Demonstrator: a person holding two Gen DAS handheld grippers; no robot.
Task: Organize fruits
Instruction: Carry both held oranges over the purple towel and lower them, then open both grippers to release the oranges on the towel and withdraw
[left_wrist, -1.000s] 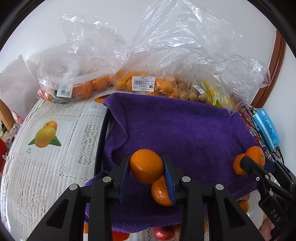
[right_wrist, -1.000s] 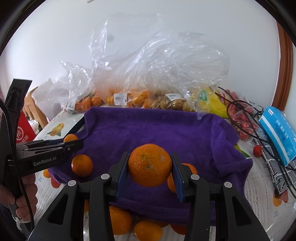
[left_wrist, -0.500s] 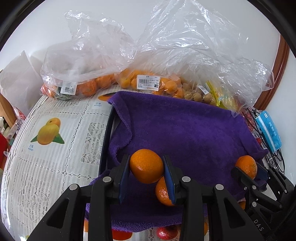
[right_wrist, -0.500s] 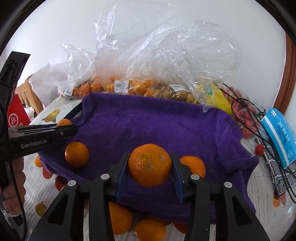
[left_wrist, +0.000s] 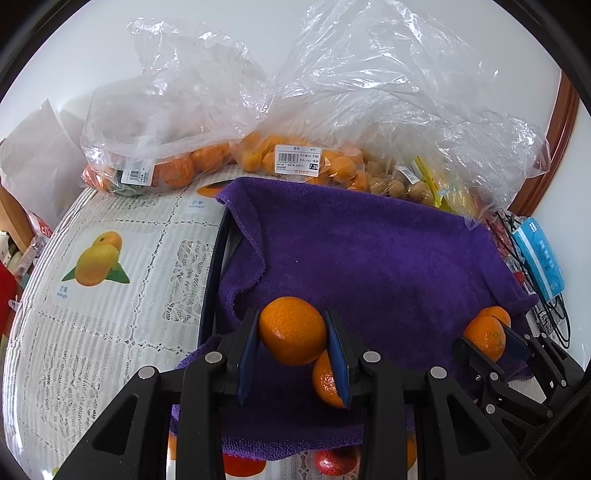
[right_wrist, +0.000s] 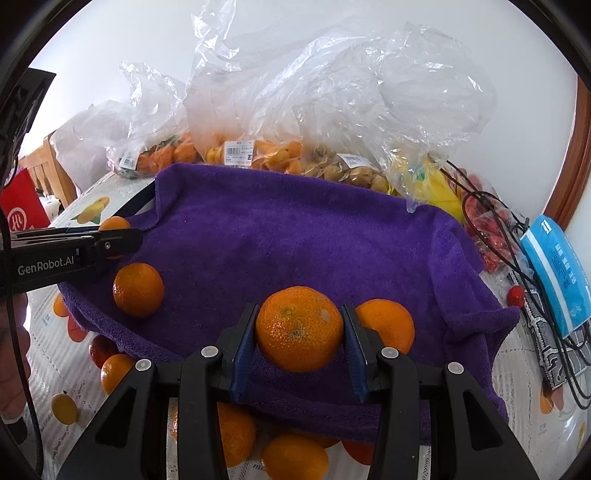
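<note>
towel (right_wrist: 295, 236): purple, draped over a dark tray (left_wrist: 214, 266); we read it as the drop zone, soft so fruit won't roll.
bags (left_wrist: 332, 122): more fruit behind towel, unsorted.
left gripper (left_wrist: 291, 336): we've got jaws clamped on an orange (left_wrist: 291, 330), approx. fruit-width apart, above towel's near-left edge, another orange just below.
right gripper (right_wrist: 299, 332): same, clamped on its orange (right_wrist: 299, 328) over near edge, beside one already lying there (right_wrist: 386, 325).

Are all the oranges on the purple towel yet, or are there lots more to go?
Not yet. Two oranges already lie on the purple towel: one left, one right. The left gripper and right gripper each hold another orange. Several loose oranges wait on the table, and more sit in bags behind.
</note>
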